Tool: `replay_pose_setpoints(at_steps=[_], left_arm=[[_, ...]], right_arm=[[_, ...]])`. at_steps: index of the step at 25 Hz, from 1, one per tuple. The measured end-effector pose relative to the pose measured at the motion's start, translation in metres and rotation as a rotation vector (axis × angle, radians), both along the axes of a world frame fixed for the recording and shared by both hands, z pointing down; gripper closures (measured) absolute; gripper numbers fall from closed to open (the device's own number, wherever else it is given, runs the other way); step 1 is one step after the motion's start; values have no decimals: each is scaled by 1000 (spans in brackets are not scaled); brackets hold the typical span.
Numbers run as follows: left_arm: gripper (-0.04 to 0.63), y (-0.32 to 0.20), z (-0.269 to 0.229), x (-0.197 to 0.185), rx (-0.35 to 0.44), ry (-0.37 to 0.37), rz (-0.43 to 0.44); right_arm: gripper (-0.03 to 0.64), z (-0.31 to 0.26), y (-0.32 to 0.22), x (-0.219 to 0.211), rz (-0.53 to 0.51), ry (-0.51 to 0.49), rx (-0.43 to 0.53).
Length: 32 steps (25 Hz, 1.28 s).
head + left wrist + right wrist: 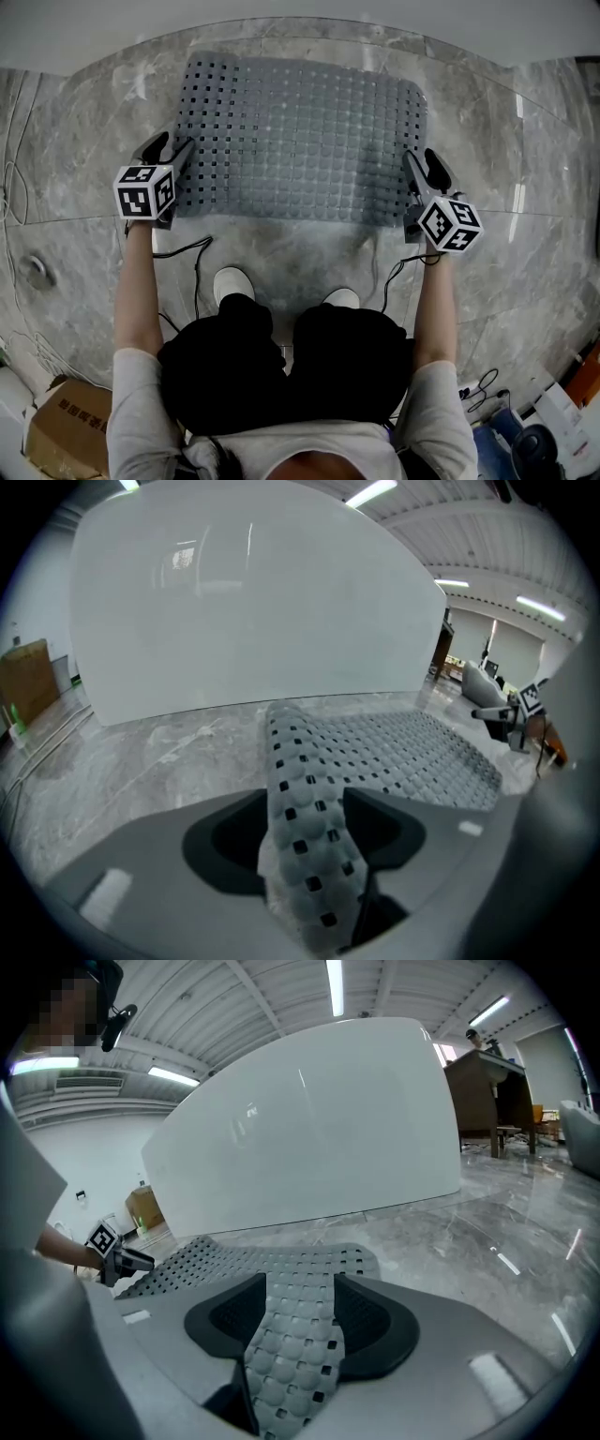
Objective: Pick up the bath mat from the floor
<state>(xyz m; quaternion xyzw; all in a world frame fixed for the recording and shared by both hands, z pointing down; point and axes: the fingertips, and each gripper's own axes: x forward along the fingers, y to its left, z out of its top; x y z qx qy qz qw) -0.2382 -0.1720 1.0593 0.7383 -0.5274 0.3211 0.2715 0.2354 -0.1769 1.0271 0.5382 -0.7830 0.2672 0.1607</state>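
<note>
- Presently in hand: the grasp. A grey rubber bath mat (300, 141) with a grid of square holes lay spread almost flat on the grey marble floor (84, 141), in front of a white curved panel (253, 602).
- Left hand-held gripper (171, 148): at the mat's near left corner. Its own view (305, 817) showed the jaws standing wide, with a raised ridge of mat edge (300, 789) in the gap; no firm pinch was evident.
- Right hand-held gripper (424, 167): at the near right corner. Its own view (295, 1307) showed the jaws likewise well apart, a strip of mat (291, 1335) running between the dark pads, seemingly unclamped.
- Progress, as judged: early. The mat had not left the floor, bar the edges at the two corners.
- Next move, as judged: both sets of jaws to close fully on the thin edge, then both hands to rise together and level, so that the limp mat would hang evenly and neither corner would slip out.
</note>
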Motion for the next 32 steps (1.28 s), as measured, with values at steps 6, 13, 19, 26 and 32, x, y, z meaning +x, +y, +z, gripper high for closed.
replay_pose_setpoints(at_steps=[6,13,19,26,32], left_arm=[[306,1,11,-1,-31,22,-10],[299,-1,20,2,-55,27,4],[280,-4,25,2,-56,22,7],[264,-4,36,5,-77,35,12],[262,-3,42,4,-92,49,-4]], right_arm=[[368,22,-1,9,33,-3,-52],[334,46,0,18,61,8,-111],[318,62,4,25,69,34,-150],[305,80,5,31,77,68,-188],[284,93,7,36,83,97,-221]])
